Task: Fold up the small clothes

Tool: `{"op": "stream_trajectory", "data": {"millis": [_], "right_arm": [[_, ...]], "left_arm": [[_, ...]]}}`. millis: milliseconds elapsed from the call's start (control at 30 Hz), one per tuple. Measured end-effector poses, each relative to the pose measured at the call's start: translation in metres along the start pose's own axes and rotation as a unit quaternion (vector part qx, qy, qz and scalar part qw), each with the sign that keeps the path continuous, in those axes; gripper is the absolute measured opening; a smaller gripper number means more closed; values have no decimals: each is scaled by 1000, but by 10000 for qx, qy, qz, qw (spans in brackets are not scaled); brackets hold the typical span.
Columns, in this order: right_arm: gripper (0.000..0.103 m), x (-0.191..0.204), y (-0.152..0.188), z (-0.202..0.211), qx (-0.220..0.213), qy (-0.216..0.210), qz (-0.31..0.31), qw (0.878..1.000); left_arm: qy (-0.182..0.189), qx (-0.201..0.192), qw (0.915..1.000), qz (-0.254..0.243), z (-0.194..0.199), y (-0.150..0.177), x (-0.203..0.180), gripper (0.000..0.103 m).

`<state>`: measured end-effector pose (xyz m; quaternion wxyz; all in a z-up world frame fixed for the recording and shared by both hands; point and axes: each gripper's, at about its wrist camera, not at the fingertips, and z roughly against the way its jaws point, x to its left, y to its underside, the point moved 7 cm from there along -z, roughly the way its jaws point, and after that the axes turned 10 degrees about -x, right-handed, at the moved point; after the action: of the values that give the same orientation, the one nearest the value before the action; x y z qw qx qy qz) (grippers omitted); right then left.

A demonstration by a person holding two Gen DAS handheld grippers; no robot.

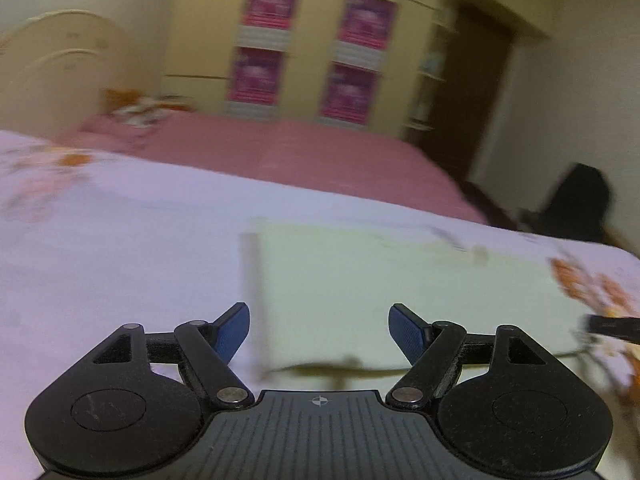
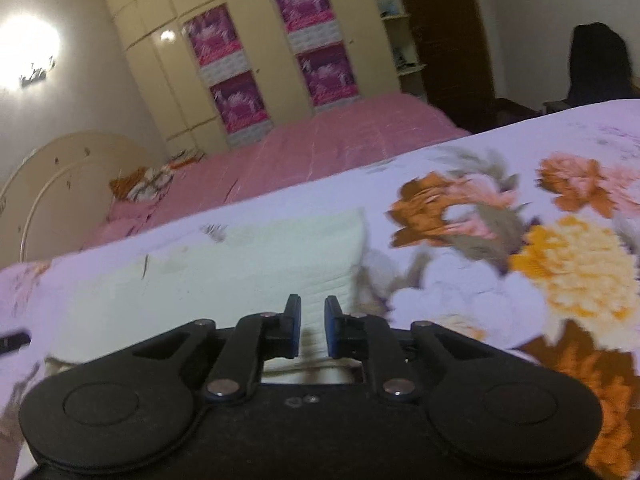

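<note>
cream cloth (image 1: 400, 292) lies flat on floral bedsheet (image 1: 120, 248), folded into a rectangle, motion blur on both views. left claw (image 1: 319, 332) spread wide, blue pads (image 1: 232, 332) apart, hovering at the cloth's near left edge, nothing held. right claw (image 2: 312, 330) narrow, small gap between pads, over the cloth (image 2: 224, 280), nothing between them. pink bed (image 2: 320, 148) and wardrobe (image 2: 256, 52) behind.
</note>
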<state>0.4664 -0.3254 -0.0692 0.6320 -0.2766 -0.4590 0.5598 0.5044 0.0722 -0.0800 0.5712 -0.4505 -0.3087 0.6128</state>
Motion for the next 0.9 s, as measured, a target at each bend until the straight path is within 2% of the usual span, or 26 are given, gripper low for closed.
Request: {"op": "stream_trajectory", "data": {"millis": [33, 100, 200, 300, 467, 600, 733, 900], "right_arm": [[13, 3, 3, -5, 63, 17, 74, 10000], [9, 4, 12, -15, 263, 193, 203, 9993], [8, -3, 14, -16, 337, 182, 130, 9992], [16, -5, -3, -9, -4, 109, 162, 9998], [16, -4, -16, -38, 54, 134, 151, 9998], [15, 14, -8, -60, 211, -77, 586, 9980], [9, 9, 1, -61, 181, -9, 821, 9965], [7, -2, 1, -55, 78, 43, 802, 9967]], "left_arm": [[186, 81, 9998, -35, -7, 5, -8, 76], [302, 637, 9975, 3, -26, 26, -10, 76], [345, 464, 9980, -251, -23, 20, -8, 76], [189, 188, 9995, -197, -35, -5, 1, 76], [15, 282, 9989, -371, -89, -29, -1, 76], [-143, 612, 9968, -492, -126, -19, 7, 76], [-72, 413, 9971, -630, -120, -17, 14, 76], [-121, 333, 9967, -736, -115, -15, 12, 76]]}}
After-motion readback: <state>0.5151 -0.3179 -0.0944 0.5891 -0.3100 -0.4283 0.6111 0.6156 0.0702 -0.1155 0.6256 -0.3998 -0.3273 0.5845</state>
